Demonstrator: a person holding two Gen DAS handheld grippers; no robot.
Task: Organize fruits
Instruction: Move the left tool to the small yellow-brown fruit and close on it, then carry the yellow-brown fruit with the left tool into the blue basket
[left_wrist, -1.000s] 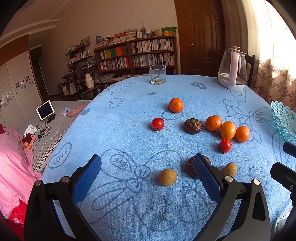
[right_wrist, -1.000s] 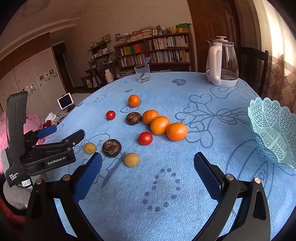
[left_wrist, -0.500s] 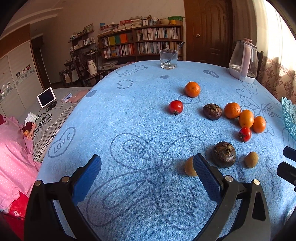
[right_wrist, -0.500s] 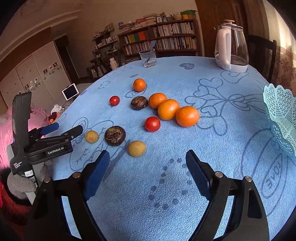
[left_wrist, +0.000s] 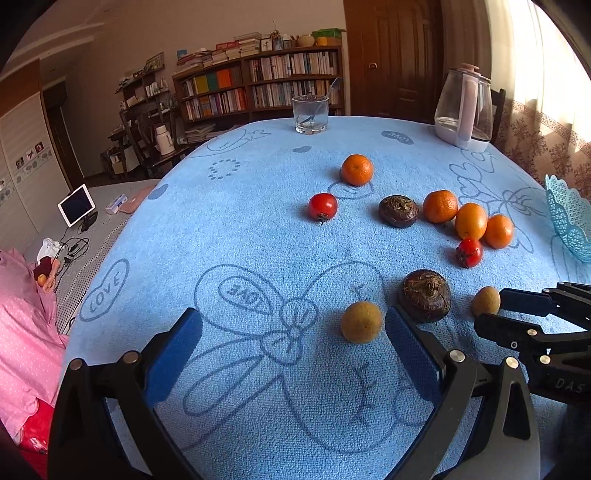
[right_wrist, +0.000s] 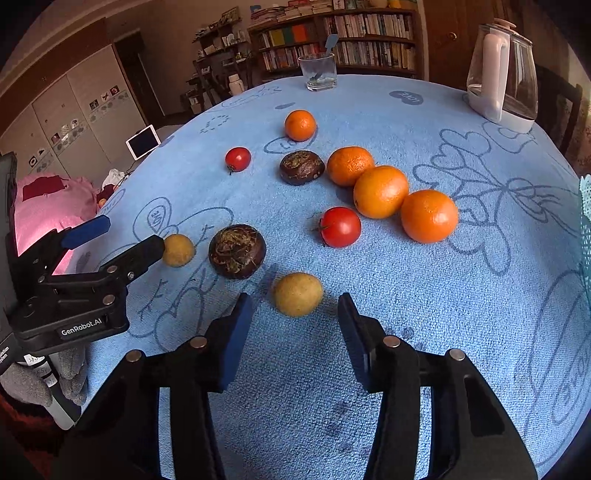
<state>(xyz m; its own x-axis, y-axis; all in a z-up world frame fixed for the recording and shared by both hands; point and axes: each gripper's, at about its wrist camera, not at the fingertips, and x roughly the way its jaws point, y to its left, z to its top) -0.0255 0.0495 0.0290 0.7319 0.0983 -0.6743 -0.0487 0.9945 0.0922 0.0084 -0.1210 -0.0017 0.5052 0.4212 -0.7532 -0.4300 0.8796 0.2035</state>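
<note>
Fruit lies on a blue patterned tablecloth (left_wrist: 240, 229). My left gripper (left_wrist: 293, 332) is open, with a tan round fruit (left_wrist: 361, 322) just inside its right finger and a dark brown fruit (left_wrist: 425, 295) beyond that finger. My right gripper (right_wrist: 293, 326) is open, its fingertips either side of a second tan fruit (right_wrist: 297, 294). The left gripper also shows in the right wrist view (right_wrist: 122, 240), open beside the first tan fruit (right_wrist: 178, 250). Several oranges (right_wrist: 380, 192), two tomatoes (right_wrist: 340, 226) and another dark fruit (right_wrist: 301, 167) lie farther back.
A turquoise lattice basket (left_wrist: 569, 218) stands at the table's right edge. A glass with a spoon (left_wrist: 310, 114) and a clear kettle (left_wrist: 464, 107) stand at the far side. Bookshelves and a door are behind; the table's left edge drops to the floor.
Both grippers have moved forward and lower toward the near fruit. The right gripper's fingers have narrowed and now flank the tan fruit. The left gripper has shifted so its tan fruit lies inside its right finger.
</note>
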